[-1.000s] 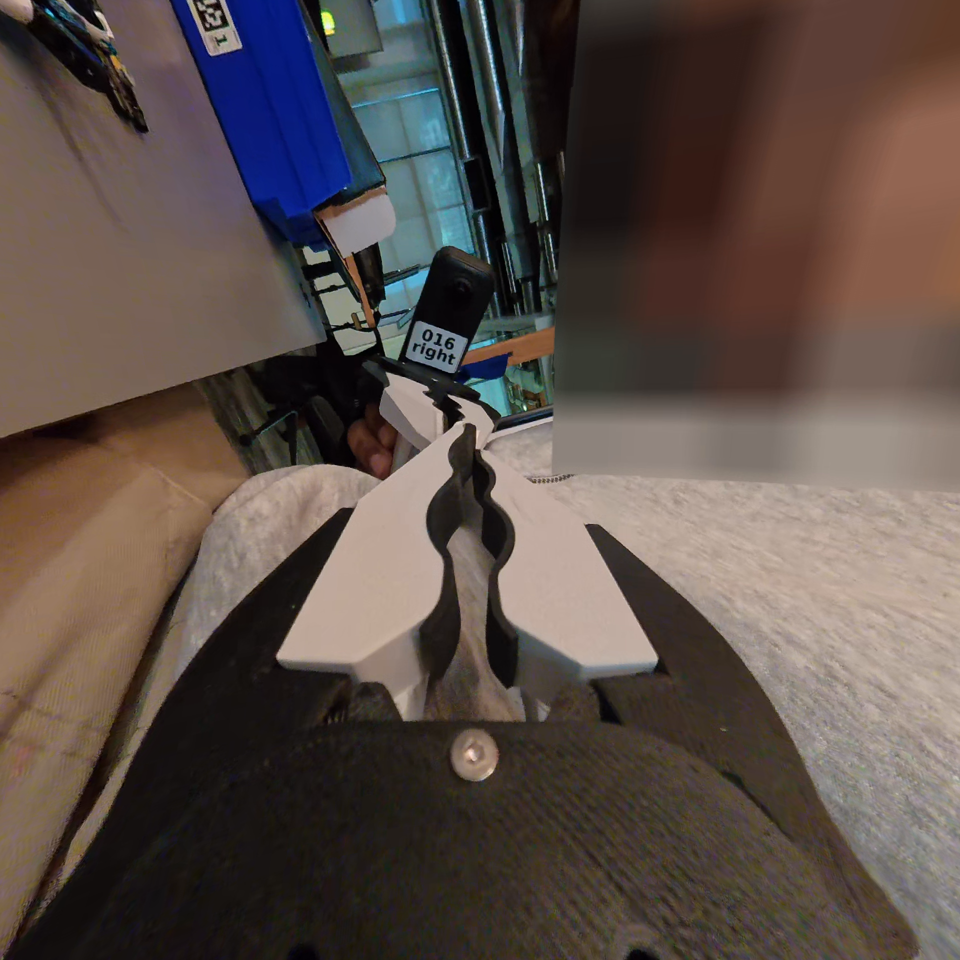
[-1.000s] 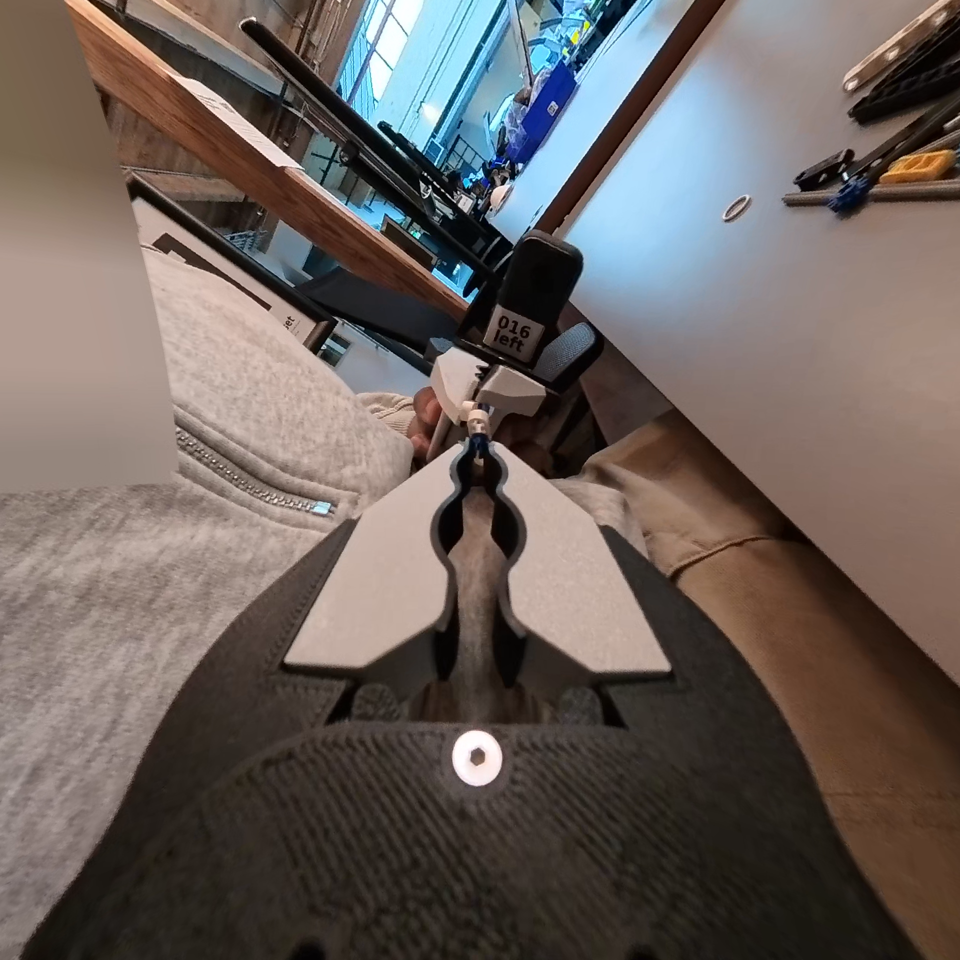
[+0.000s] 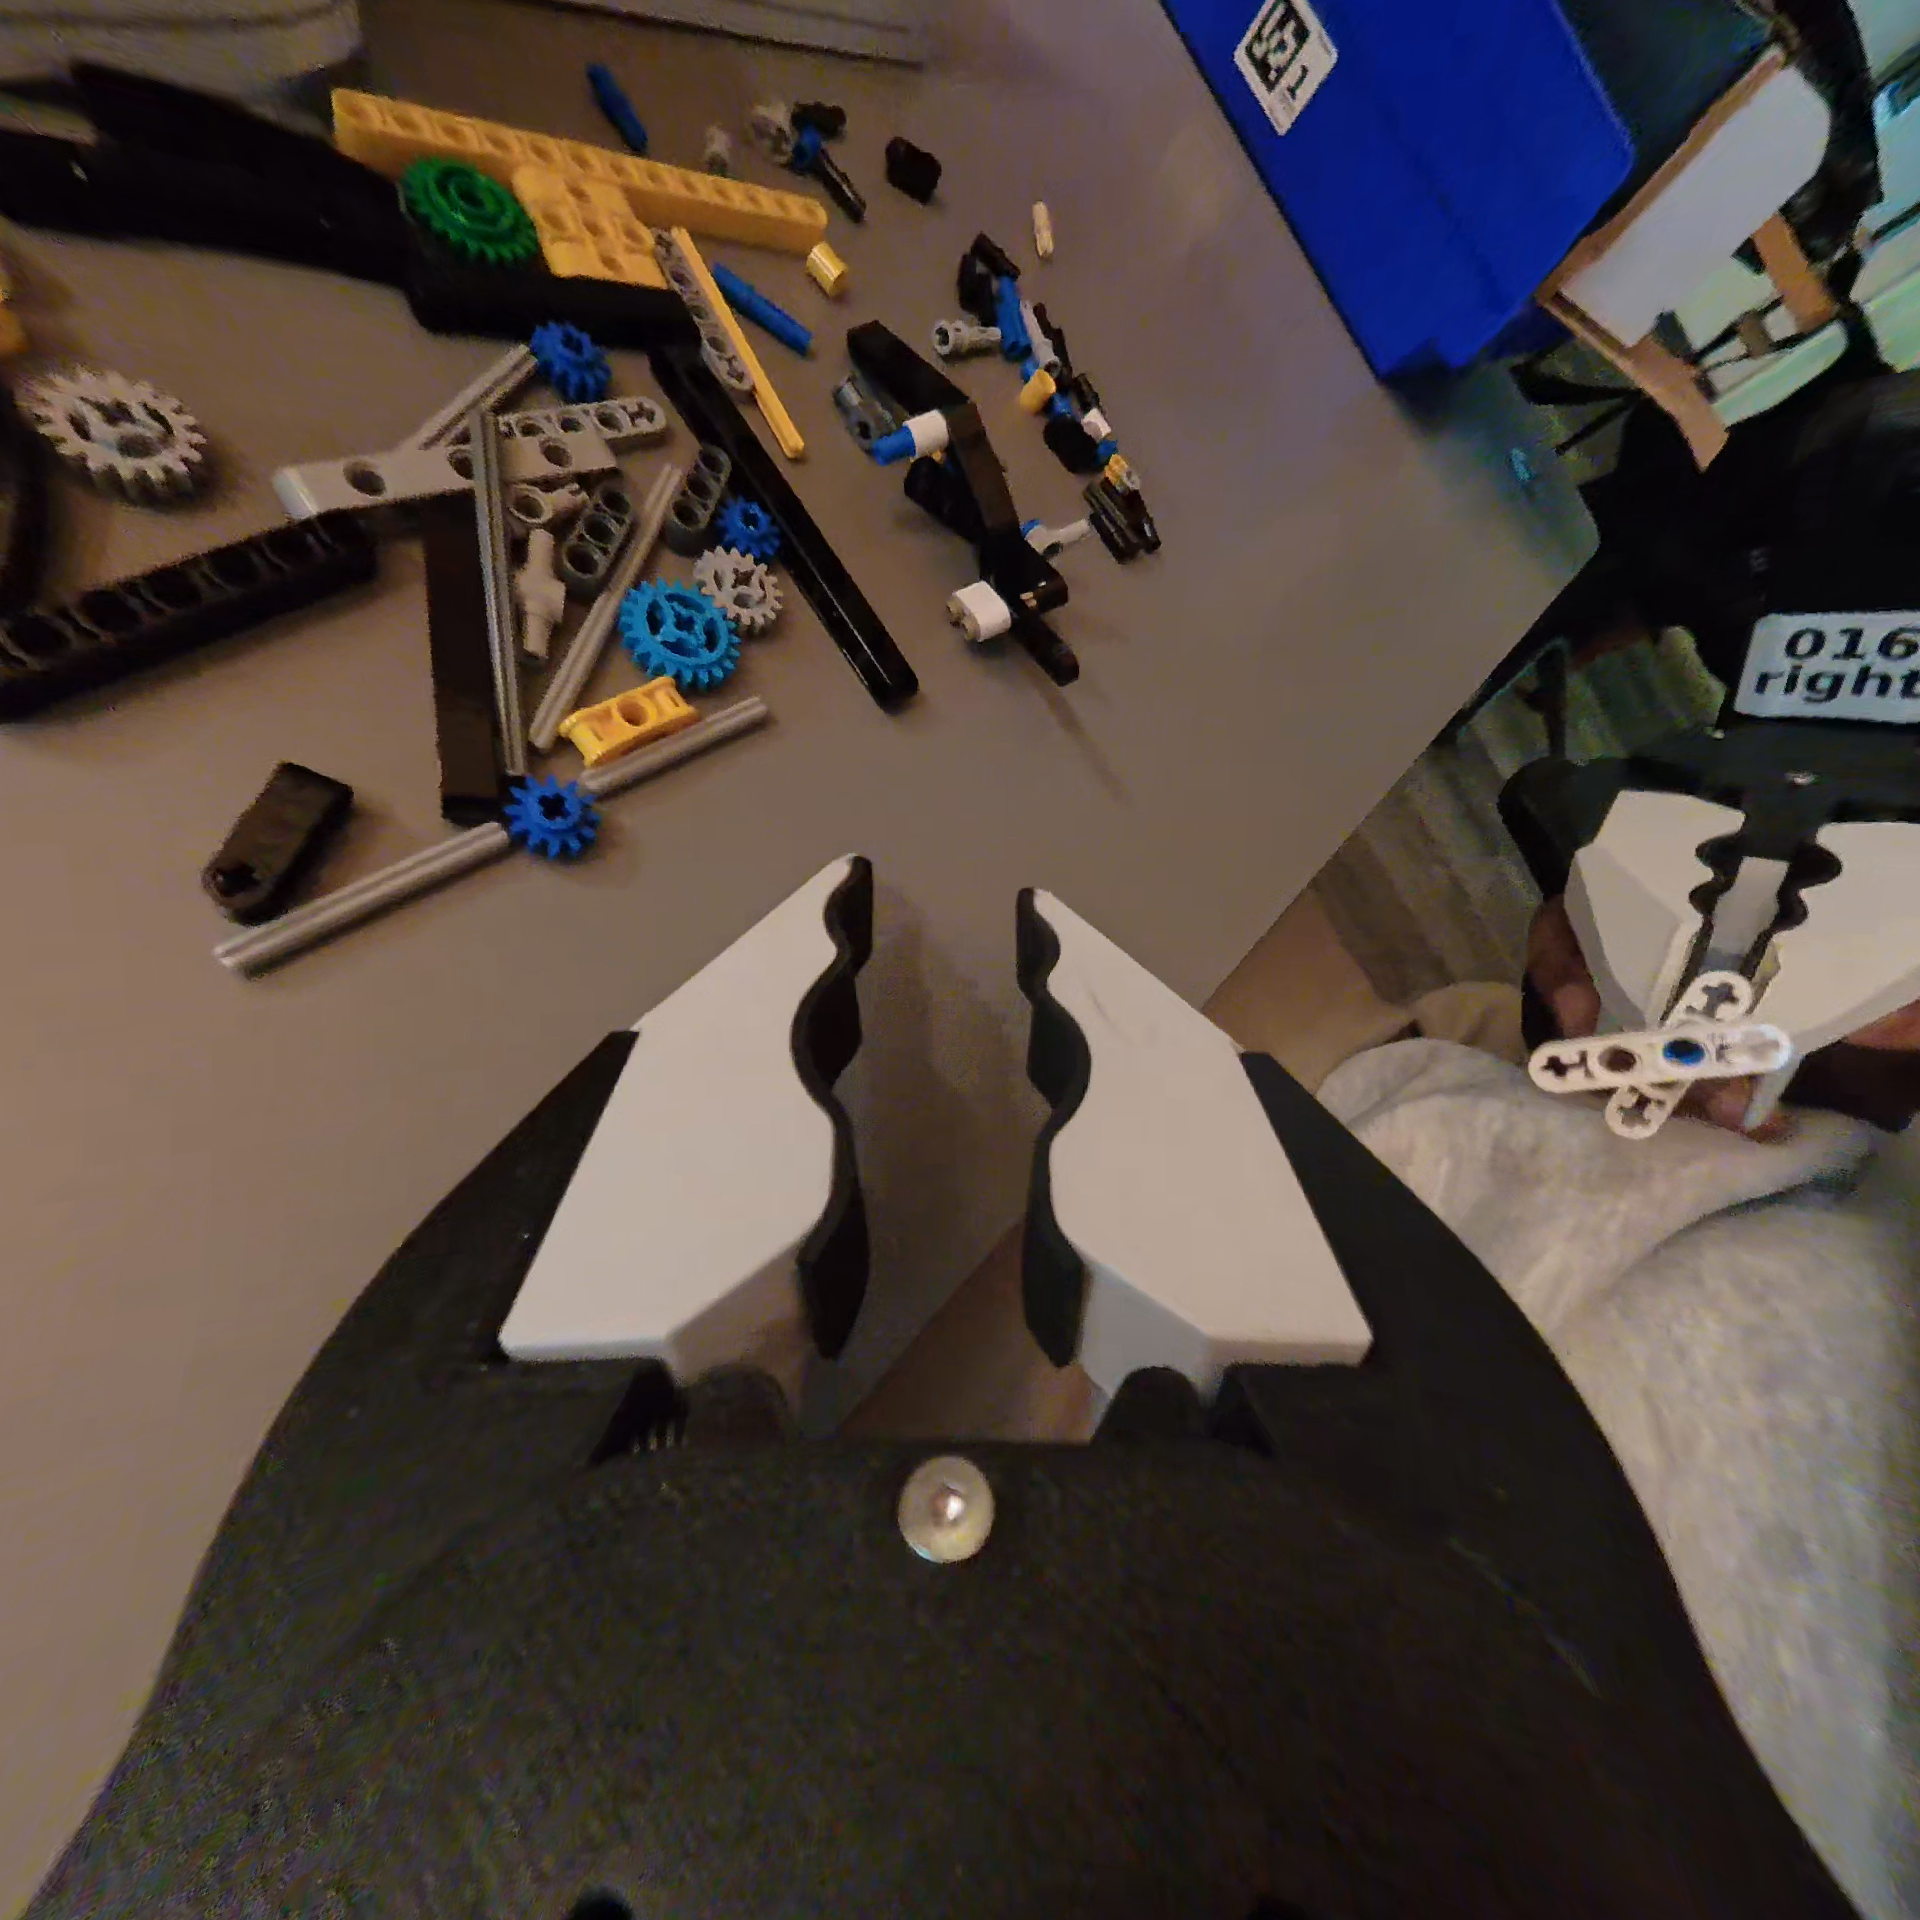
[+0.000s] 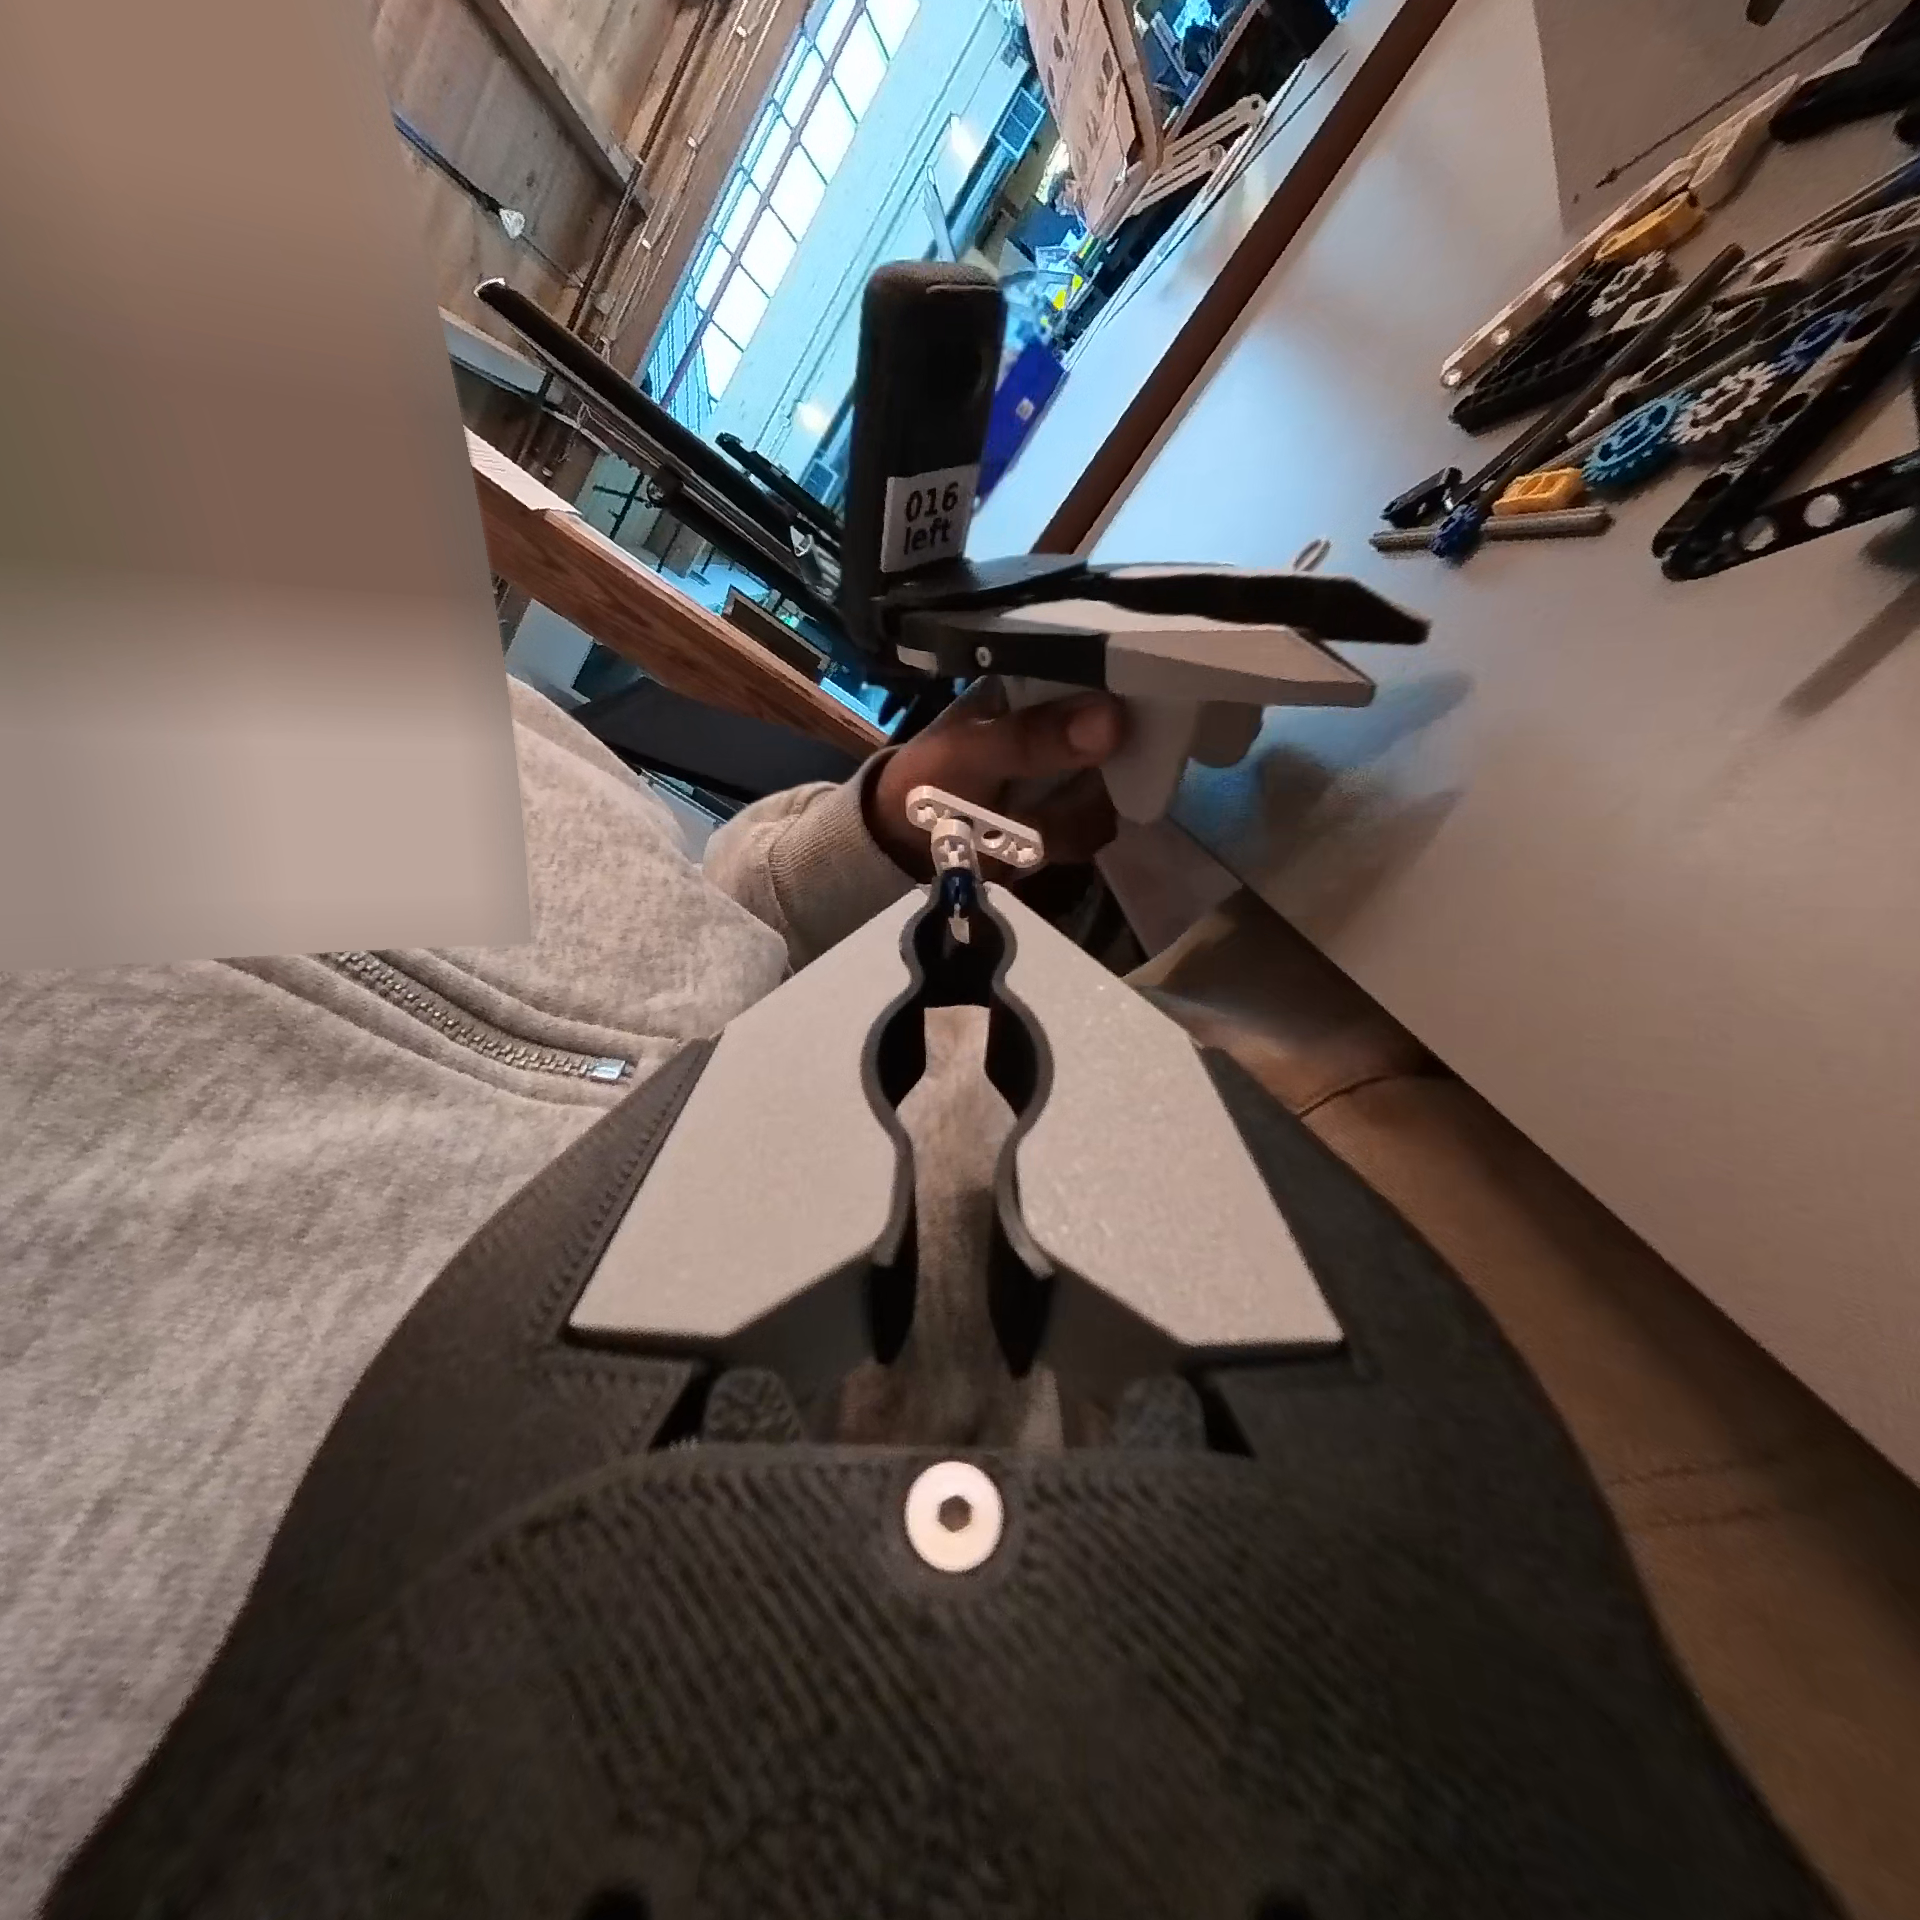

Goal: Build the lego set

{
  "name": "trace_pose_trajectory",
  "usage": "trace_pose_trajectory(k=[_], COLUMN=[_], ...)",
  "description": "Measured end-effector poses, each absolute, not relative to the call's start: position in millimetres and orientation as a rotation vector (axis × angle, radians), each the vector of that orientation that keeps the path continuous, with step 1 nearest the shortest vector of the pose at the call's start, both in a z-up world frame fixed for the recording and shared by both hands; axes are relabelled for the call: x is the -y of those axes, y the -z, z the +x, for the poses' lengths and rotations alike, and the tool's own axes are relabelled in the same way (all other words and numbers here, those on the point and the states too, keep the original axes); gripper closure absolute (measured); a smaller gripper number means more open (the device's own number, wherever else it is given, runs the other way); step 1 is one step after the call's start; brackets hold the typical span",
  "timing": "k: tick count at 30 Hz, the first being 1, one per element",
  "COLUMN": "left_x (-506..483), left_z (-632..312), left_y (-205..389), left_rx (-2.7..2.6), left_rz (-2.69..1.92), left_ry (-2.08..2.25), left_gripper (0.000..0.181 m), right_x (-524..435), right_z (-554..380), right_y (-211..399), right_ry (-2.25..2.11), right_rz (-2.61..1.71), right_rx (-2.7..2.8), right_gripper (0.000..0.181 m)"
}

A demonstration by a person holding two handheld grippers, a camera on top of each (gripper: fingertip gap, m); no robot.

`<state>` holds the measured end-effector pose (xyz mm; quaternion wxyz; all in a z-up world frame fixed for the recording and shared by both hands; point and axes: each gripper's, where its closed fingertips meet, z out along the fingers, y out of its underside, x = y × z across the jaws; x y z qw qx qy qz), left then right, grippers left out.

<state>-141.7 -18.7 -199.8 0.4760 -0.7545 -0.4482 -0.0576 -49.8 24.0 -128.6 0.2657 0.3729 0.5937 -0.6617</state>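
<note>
My left gripper (image 3: 940, 883) is open and empty, held just above the near edge of the grey table (image 3: 312, 1143) and pointing at a pile of loose lego parts (image 3: 623, 468). It also shows in the right wrist view (image 4: 1392, 655), side-on over the table edge. My right gripper (image 4: 954, 914) is shut on a small white lego assembly (image 4: 966, 831) with a blue pin, held off the table above a lap. The left wrist view shows the right gripper (image 3: 1714, 982) and the white assembly (image 3: 1652, 1060) at the right.
The pile has a yellow beam (image 3: 582, 177), a green gear (image 3: 468, 208), a blue gear (image 3: 681, 634), a grey gear (image 3: 114, 431), black beams and grey axles. A blue bin (image 3: 1403, 156) stands at the far right. A grey sleeve (image 4: 312, 1143) lies below my right gripper. From the left gripper's tips to the blue gear (image 3: 681, 634) is close to 6 centimeters. It is also in sight in the right wrist view (image 4: 1621, 441).
My left gripper has lifted from the lap, turned toward the table and opened. The white assembly stays in my right gripper, which has barely moved.
</note>
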Motion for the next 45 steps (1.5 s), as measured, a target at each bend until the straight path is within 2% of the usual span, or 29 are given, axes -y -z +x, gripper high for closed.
trace_pose_trajectory(k=[4,7,9,16,17,20,22,23,25,26,28,32,33,37,39,41,45], left_x=[30,33,31,30,31,31,34,36,39,41,39,40,43,45,38,33,33], left_z=[-137,-139,-141,-153,-154,-154,-158,-160,-158,-158,-154,-149,-150,-144,-140,-138,-139], left_y=[207,208,206,186,185,181,175,174,180,184,183,177,173,167,162,161,164], left_rx=[1.029,0.981,0.964,1.016,1.037,1.077,1.103,1.096,1.019,0.966,0.841,0.79,0.795,0.672,0.632,0.607,0.532], left_rz=[-1.975,-2.014,-2.001,-1.787,-1.765,-1.699,-1.61,-1.608,-1.723,-1.806,-1.897,-1.9,-1.864,-1.919,-1.903,-1.908,-1.961], left_ry=[0.051,-0.051,-0.072,-0.008,0.015,0.136,0.181,0.162,0.017,-0.091,-0.24,-0.254,-0.254,-0.405,-0.437,-0.458,-0.598], left_gripper=[0.146,0.175,0.181,0.181,0.179,0.149,0.145,0.148,0.165,0.181,0.181,0.181,0.177,0.128,0.113,0.104,0.105], right_x=[-24,-23,-23,-25,-25,-24,-23,-23,-23,-23,-24,-25,-26,-36,-38,-36,-35], right_z=[-50,-48,-48,-48,-48,-48,-48,-48,-48,-48,-49,-52,-54,-71,-77,-78,-80], right_y=[129,129,129,129,129,129,129,129,129,129,130,131,132,133,133,133,136], right_ry=[1.789,1.788,1.786,1.796,1.796,1.795,1.793,1.792,1.791,1.791,1.792,1.794,1.8,1.857,1.875,1.888,1.902], right_rz=[1.001,0.988,0.984,0.995,0.996,0.993,0.991,0.991,0.994,0.996,1.002,1.007,1.009,1.047,1.051,1.035,1.034], right_rx=[-1.587,-1.589,-1.593,-1.594,-1.592,-1.591,-1.594,-1.596,-1.594,-1.593,-1.594,-1.62,-1.627,-1.608,-1.605,-1.62,-1.647], right_gripper=[0.179,0.179,0.179,0.179,0.179,0.179,0.179,0.179,0.179,0.179,0.179,0.179,0.179,0.179,0.18,0.18,0.18])
